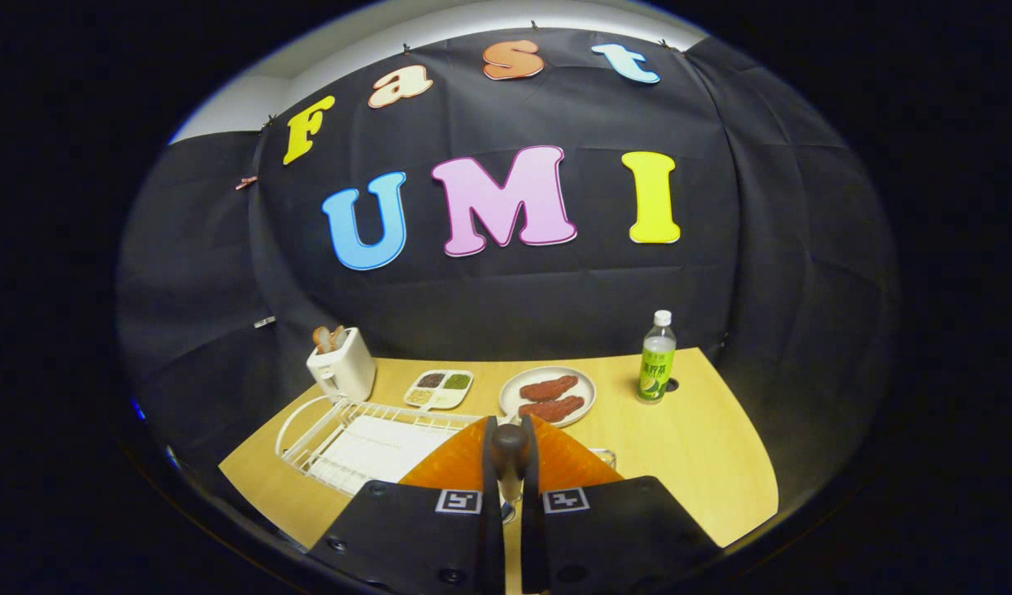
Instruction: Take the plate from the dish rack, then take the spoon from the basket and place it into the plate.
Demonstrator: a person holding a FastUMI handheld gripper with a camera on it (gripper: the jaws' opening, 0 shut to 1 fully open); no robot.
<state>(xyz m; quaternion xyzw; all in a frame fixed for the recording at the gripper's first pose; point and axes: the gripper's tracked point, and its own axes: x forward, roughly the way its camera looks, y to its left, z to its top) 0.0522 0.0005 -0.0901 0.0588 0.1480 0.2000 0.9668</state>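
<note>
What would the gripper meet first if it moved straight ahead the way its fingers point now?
Probably the plate holding reddish food pieces just beyond the gripper, which is shut on a spoon. Depth is unclear, so it may pass above.

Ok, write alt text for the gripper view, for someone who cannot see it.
The gripper is shut on a spoon's dark handle, held above a wooden table. Beyond the fingers lie a white dish rack, a plate of meat slices, a small divided dish, a toaster and a green-labelled bottle.

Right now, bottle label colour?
Green, on the bottle beyond the gripper; gripper view.
</note>
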